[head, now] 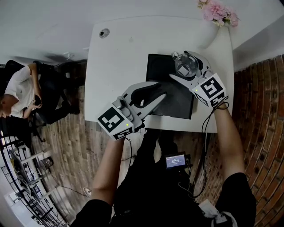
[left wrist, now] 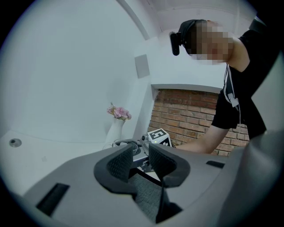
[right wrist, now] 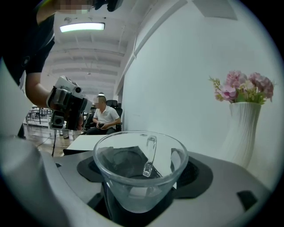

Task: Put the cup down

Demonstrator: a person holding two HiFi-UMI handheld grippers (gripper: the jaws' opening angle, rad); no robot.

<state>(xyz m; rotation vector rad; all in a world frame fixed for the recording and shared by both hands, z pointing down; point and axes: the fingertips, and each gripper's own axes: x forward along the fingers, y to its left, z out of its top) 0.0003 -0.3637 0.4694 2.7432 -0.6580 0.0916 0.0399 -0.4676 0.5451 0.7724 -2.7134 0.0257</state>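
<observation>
A clear glass cup (head: 185,66) with a handle sits between the jaws of my right gripper (head: 189,67), which is shut on it. The cup is upright and empty (right wrist: 140,173), over the far right part of a black mat (head: 177,99). I cannot tell whether its base touches the mat. My left gripper (head: 162,89) hovers at the mat's left side, jaws a little apart with nothing between them. In the left gripper view its pads (left wrist: 120,164) frame the right gripper's marker cube (left wrist: 159,136) beyond.
The mat lies on a white table (head: 115,66) with a round cable hole (head: 104,33). A white vase (head: 207,33) of pink flowers (head: 219,12) stands at the far right corner, close behind the cup. A seated person (head: 17,93) is off to the left. Brick floor surrounds the table.
</observation>
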